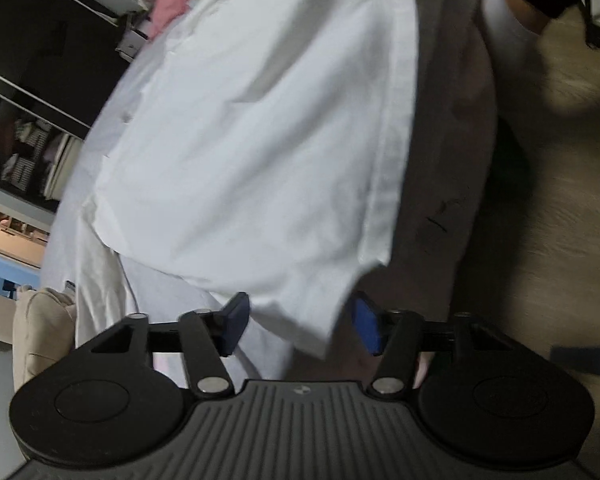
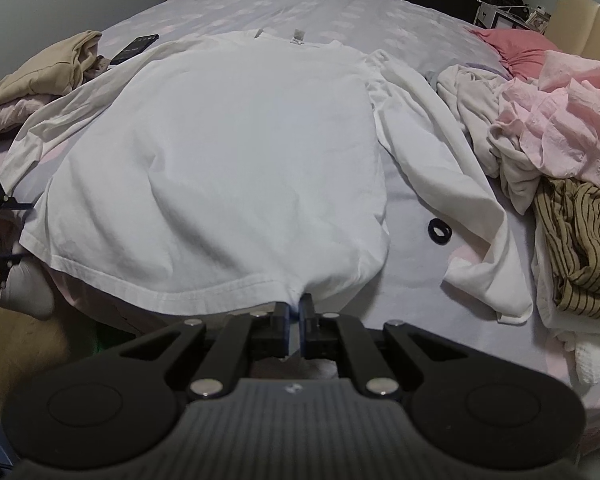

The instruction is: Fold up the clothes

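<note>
The white long-sleeved shirt (image 2: 228, 152) is a matt woven cotton-like cloth, softly creased, with a stitched double hem along its edge. Under it the bedsheet (image 2: 300, 4) looks smooth and matt, pale lilac with faint pink patches. The pink garment (image 2: 560, 120) in the pile is a thin, crinkled cloth with small eyelets; the striped garment (image 2: 580, 248) below it is a coarser, rumpled weave. The hair tie (image 2: 440, 231) looks like matt black elastic. The right gripper (image 2: 295, 312) is matt black plastic with a ribbed grey body and shiny metal pivot pins; the left gripper (image 1: 296, 326) carries blue rubbery-looking pads (image 1: 366, 324). The floor (image 1: 560, 200) looks like pale wood plank.
</note>
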{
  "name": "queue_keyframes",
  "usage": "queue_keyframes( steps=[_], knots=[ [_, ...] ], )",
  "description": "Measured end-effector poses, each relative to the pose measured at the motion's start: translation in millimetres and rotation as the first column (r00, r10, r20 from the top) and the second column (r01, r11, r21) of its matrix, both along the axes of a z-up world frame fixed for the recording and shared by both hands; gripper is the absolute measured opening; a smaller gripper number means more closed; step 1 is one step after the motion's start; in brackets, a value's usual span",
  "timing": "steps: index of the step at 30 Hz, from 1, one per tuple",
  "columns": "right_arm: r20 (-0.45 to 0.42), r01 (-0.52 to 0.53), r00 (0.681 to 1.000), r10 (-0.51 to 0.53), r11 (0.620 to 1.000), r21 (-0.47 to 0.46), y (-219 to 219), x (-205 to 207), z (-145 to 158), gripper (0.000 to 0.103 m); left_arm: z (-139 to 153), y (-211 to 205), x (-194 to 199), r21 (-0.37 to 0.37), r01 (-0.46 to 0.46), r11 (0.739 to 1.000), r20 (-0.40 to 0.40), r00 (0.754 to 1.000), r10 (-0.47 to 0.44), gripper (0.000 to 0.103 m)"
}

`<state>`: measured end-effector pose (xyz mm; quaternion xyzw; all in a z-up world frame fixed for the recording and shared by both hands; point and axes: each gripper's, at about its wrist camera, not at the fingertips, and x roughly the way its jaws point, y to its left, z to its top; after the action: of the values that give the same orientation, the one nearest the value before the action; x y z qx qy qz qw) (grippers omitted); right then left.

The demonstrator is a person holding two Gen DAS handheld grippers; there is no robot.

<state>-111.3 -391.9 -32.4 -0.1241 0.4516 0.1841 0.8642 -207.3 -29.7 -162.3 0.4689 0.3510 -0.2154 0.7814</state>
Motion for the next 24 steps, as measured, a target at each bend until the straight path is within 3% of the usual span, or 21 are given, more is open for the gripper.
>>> queue_keyframes(
  steps=[1,2,9,11,13,18,22,24],
  knots=[
    [-0.002,0.001,1.0,-0.001,1.0,-0.001,-0.2,-0.2,-0.5,0.006,6.7,2.0,2.7,-0.037,-0.01,0.999,-0.005,1.0,0.01,0.005],
    [-0.005,0.001,1.0,-0.001,1.0,-0.003,-0.6,-0.5,-0.9,0.006,13.3,4.0,5.3,-0.073,-0.02,0.997,-0.01,1.0,0.019,0.001],
    [0.009,-0.016,1.0,0.016,0.999,-0.033,-1.2,1.0,5.4,0.005,61.1,35.7,34.7,-0.189,-0.141,0.972,-0.059,0.99,0.132,0.0],
    [0.049,-0.039,0.998,0.041,0.998,-0.044,-1.2,2.8,17.1,0.005,92.7,52.8,50.2,-0.265,-0.197,0.944,-0.051,0.98,0.19,0.0],
    [0.097,-0.06,0.993,0.064,0.997,-0.051,-2.8,6.3,34.1,0.004,129.8,71.4,61.9,-0.355,-0.263,0.897,-0.056,0.964,0.26,0.0],
    [0.198,-0.107,0.973,0.119,0.992,-0.07,-8.8,3.2,90.9,0.003,201.4,96.5,60.9,-0.461,-0.301,0.835,-0.049,0.948,0.315,0.0],
    [0.213,-0.156,0.962,0.17,0.984,-0.085,-9.9,-14.4,114.9,0.003,222.4,107.6,58.0,-0.503,-0.326,0.8,-0.078,0.939,0.334,0.0],
    [0.22,-0.18,0.956,0.196,0.979,-0.093,-10.5,-23.2,126.9,0.003,220.9,110.0,55.2,-0.492,-0.331,0.805,-0.102,0.94,0.325,0.0]
  ],
)
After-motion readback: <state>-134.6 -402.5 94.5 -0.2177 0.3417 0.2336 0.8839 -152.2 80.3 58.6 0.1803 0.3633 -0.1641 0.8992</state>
